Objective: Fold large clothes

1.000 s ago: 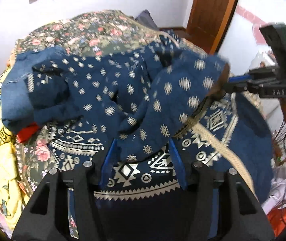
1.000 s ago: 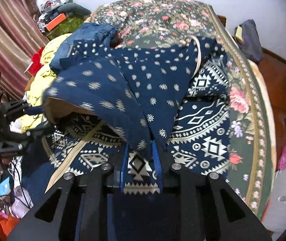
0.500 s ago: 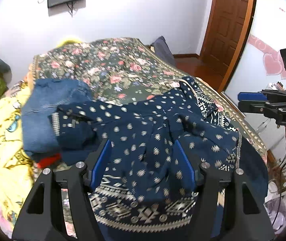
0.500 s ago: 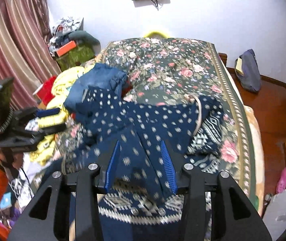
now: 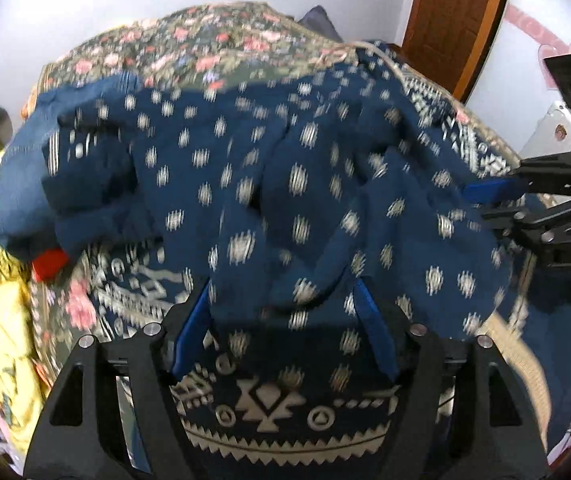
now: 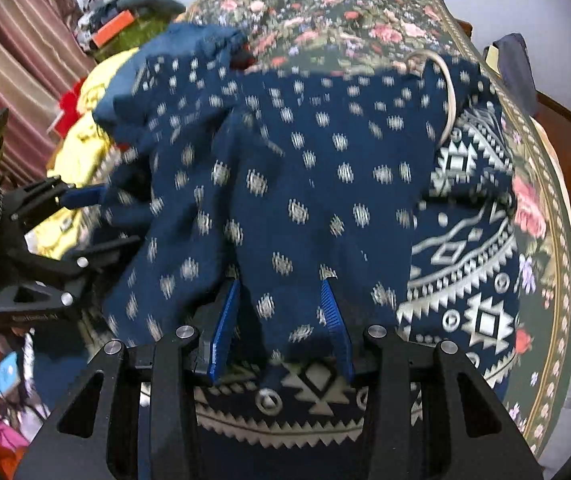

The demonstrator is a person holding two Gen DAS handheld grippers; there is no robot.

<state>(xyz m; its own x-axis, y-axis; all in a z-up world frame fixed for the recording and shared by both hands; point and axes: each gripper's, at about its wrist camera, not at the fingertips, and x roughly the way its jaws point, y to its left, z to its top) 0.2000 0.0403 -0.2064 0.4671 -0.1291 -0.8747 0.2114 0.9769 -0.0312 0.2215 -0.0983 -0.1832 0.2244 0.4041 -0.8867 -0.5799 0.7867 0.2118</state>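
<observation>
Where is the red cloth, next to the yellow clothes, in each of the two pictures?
Left wrist view: the red cloth lies at the left edge, below the folded jeans.
Right wrist view: the red cloth lies at upper left, among the yellow clothes.
Shared landmark: the dark blue dotted garment.

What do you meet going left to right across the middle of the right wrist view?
Striped curtain → left gripper → yellow cloth → navy dotted garment → its patterned border → floral bedspread.
</observation>
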